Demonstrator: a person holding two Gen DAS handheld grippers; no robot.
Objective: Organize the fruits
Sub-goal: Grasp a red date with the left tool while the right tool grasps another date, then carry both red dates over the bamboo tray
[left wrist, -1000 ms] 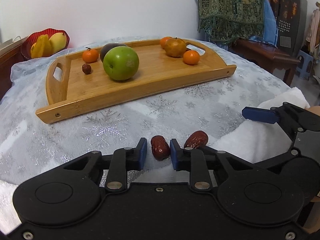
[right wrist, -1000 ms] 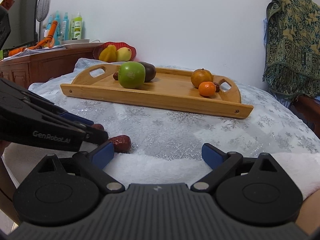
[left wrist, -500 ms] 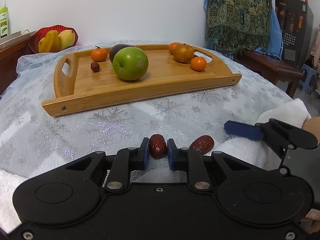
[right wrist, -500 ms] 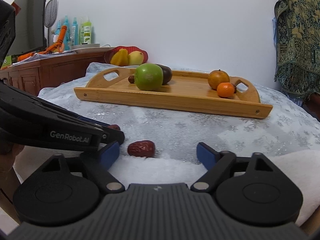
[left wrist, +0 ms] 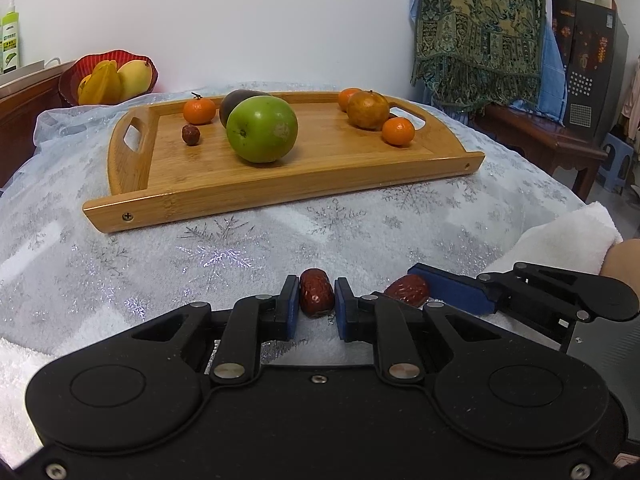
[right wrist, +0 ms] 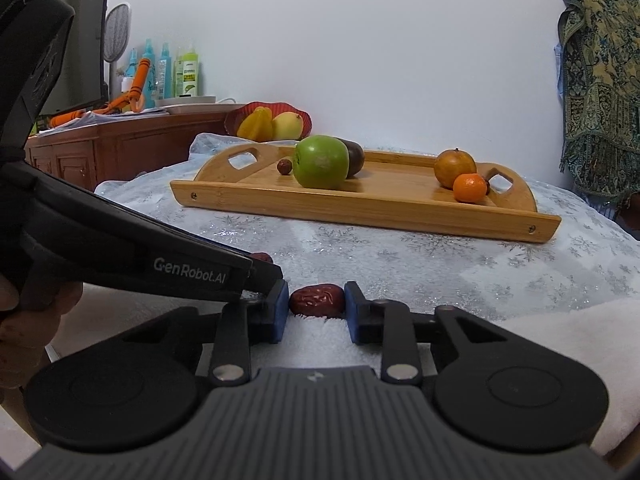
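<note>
Left wrist view: left hand-held gripper [left wrist: 317, 306], black with blue pads, pinches a wrinkled dark-red date [left wrist: 316, 292] lower centre of frame, both pads touching its sides. The date sits low over the white snowflake-print tabletop [left wrist: 224, 248]; contact with the cloth cannot be told.

A 2nd wrinkled red date [left wrist: 408, 289] lies just right of it, against the blue pad of the right hand-held gripper [left wrist: 448, 294] entering from the lower right.

Right wrist view: right hand-held gripper [right wrist: 316, 306] is narrowed around this 2nd date [right wrist: 317, 300], lower centre, lengthwise between the pads. Left pad looks to touch; whether the right one does cannot be told.

Bamboo tray with cut-out handles [left wrist: 256, 196], upper centre of frame, well beyond both dates, holds 1 green apple [left wrist: 262, 129], small oranges [left wrist: 397, 131] and a small brown date [left wrist: 191, 135].
</note>
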